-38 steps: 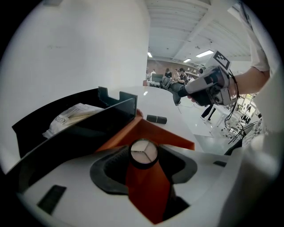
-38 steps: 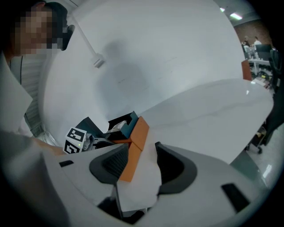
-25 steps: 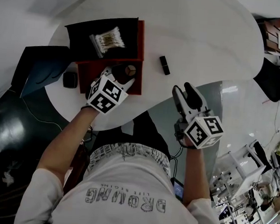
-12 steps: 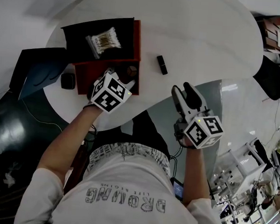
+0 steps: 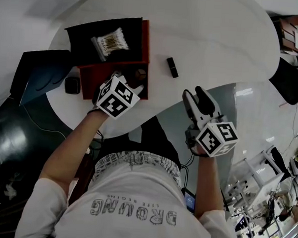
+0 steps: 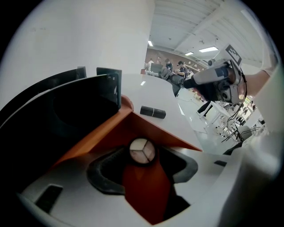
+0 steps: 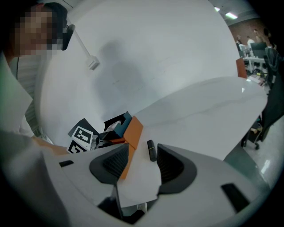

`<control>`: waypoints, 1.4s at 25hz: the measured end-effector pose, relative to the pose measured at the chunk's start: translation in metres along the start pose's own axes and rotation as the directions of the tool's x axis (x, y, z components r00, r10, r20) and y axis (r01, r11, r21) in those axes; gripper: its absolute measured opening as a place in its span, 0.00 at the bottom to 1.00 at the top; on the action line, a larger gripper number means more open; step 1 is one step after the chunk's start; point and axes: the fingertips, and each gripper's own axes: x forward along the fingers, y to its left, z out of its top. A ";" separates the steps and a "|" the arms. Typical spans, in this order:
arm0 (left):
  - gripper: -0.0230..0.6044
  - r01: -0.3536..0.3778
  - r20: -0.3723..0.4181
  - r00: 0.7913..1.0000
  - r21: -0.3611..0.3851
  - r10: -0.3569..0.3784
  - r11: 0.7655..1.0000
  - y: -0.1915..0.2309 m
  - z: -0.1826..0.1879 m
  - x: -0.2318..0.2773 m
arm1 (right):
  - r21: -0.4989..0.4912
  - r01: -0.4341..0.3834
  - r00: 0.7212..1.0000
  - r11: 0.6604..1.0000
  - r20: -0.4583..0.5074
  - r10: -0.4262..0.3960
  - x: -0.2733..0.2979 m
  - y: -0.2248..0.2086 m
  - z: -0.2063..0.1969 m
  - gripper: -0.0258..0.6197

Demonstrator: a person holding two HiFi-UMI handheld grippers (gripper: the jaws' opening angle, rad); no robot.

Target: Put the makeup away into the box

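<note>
A red box (image 5: 146,49) with a black compartment stands on the white table (image 5: 210,39). My left gripper (image 5: 133,81) hangs over the box's red part (image 6: 100,133). Its jaws have just been opening, and a small round compact (image 6: 142,150) lies on the red floor between the fingertips, with neither pad pressing on it. The compact (image 5: 140,73) shows beside the gripper's tip in the head view. A black lipstick (image 5: 171,66) lies on the table right of the box. My right gripper (image 5: 195,95) is open and empty near the table's front edge, with the lipstick (image 7: 151,150) farther off beyond its jaws.
A clear bag of cotton swabs (image 5: 110,42) lies in the black compartment. A small black case (image 5: 72,85) sits on the table left of the box, next to a dark blue chair (image 5: 37,72). The box (image 7: 132,133) stands left of the lipstick in the right gripper view.
My left gripper has edged slightly up and right over the red part of the box, and the compact now shows just past its tip. The right gripper has kept still.
</note>
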 end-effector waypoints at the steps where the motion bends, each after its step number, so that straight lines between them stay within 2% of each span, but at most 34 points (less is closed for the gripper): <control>1: 0.43 -0.001 0.002 1.000 0.002 0.001 1.000 -0.001 -0.001 -0.001 | -0.002 0.000 1.000 1.000 0.000 0.000 0.000 0.001 0.000 0.37; 10: 0.43 -0.012 0.058 0.998 -0.005 0.012 1.000 -0.004 -0.001 -0.032 | -0.030 -0.008 1.000 0.999 0.022 0.009 0.004 0.024 0.008 0.37; 20: 0.43 -0.068 0.185 0.980 -0.028 0.072 0.997 0.005 -0.008 -0.108 | -0.101 -0.044 0.998 0.994 0.028 0.047 0.014 0.085 0.010 0.37; 29: 0.43 -0.127 0.263 0.952 -0.126 0.157 0.984 0.022 -0.060 -0.184 | -0.218 -0.134 0.991 0.967 -0.021 0.133 0.051 0.168 0.000 0.37; 35: 0.43 -0.161 0.279 0.936 -0.204 0.215 0.966 0.039 -0.114 -0.228 | -0.312 -0.202 0.979 0.928 -0.097 0.180 0.089 0.229 -0.015 0.37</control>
